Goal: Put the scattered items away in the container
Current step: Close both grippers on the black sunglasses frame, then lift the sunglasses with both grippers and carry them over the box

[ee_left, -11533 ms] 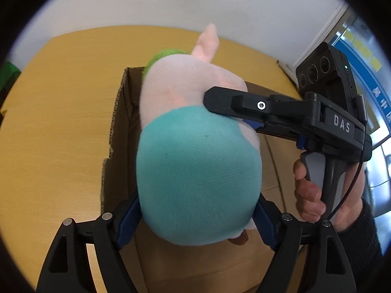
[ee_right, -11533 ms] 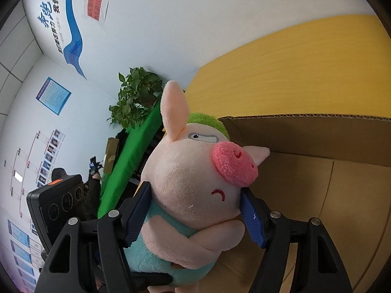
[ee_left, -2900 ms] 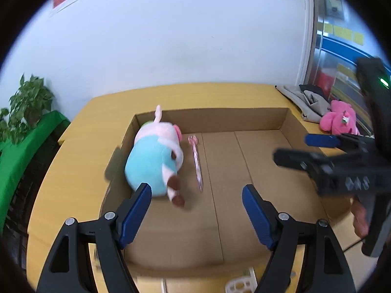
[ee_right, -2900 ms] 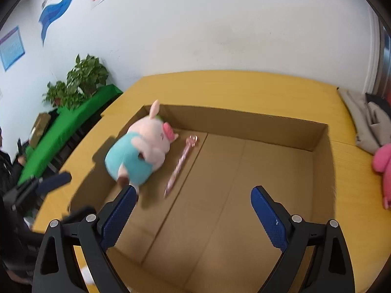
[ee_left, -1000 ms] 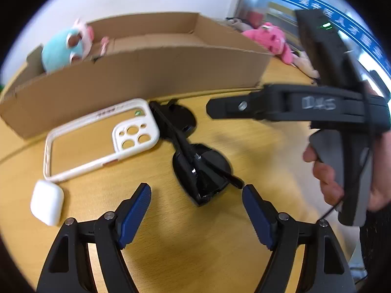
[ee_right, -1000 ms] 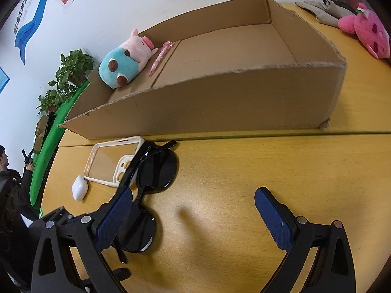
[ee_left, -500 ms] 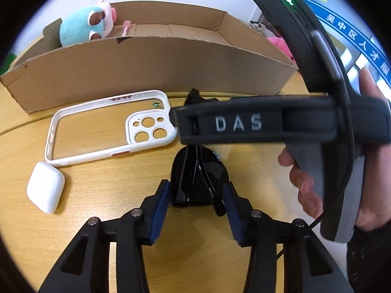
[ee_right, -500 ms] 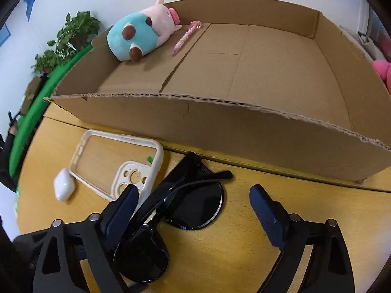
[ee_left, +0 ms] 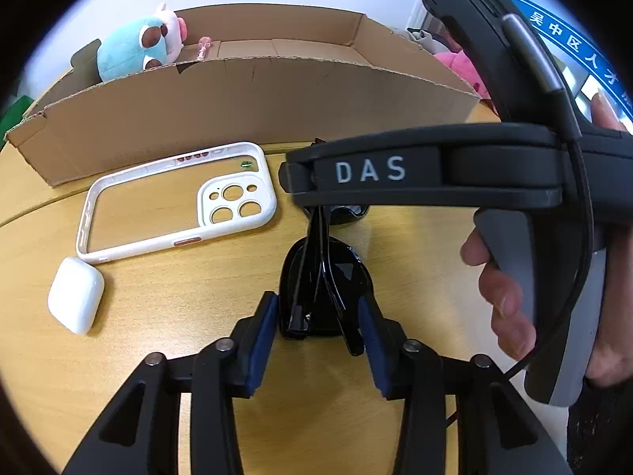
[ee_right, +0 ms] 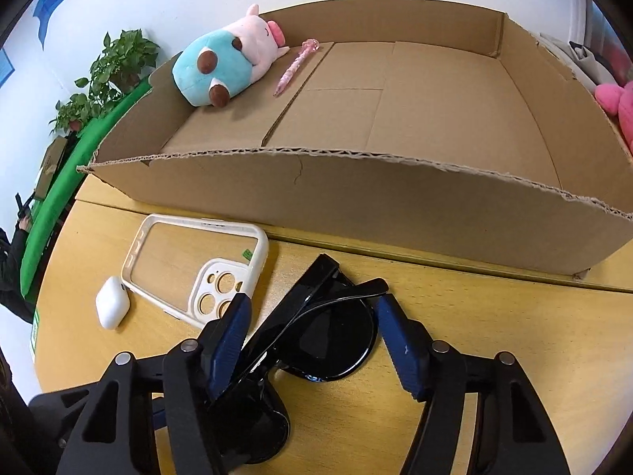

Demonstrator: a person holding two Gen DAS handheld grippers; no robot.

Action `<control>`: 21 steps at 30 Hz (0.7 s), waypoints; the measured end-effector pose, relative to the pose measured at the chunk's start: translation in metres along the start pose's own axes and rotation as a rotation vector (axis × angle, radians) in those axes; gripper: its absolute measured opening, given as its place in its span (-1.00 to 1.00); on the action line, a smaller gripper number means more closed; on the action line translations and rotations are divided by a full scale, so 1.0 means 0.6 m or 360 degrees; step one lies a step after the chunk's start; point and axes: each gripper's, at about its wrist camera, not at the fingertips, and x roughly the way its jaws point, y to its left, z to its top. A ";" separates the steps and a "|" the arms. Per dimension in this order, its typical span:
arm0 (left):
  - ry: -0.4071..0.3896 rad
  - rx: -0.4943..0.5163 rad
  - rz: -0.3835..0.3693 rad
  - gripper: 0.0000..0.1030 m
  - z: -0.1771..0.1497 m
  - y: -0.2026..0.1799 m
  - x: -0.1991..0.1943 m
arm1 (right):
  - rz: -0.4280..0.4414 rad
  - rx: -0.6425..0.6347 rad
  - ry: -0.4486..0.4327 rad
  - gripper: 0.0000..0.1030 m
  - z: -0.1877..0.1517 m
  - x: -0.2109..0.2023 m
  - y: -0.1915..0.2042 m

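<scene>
Sunglasses (ee_left: 322,289) sit pinched in your left gripper (ee_left: 318,326); right gripper (ee_right: 312,326) brackets them, half open. Toy (ee_right: 225,65) and pen (ee_right: 294,65) are boxed; case (ee_right: 198,267) and earbuds (ee_right: 112,306) remain lower left.

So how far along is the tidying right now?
Done: the plush pig and pink pen lie in the box. In hand: the left gripper is shut on the sunglasses; the right gripper straddles them, not clamped. Left on the table: phone case and earbud case.
</scene>
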 end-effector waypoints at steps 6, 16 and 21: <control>0.0048 0.0073 0.0092 0.33 0.006 -0.043 0.017 | -0.0043 -0.0014 0.0010 0.59 -0.001 -0.004 -0.004; 0.0047 0.0137 0.0242 0.08 0.007 -0.083 0.032 | -0.0143 -0.0143 0.0065 0.56 -0.006 0.002 -0.002; 0.0030 0.0126 0.0244 0.06 -0.005 -0.093 0.030 | -0.0096 -0.0124 0.0047 0.43 -0.008 -0.004 -0.008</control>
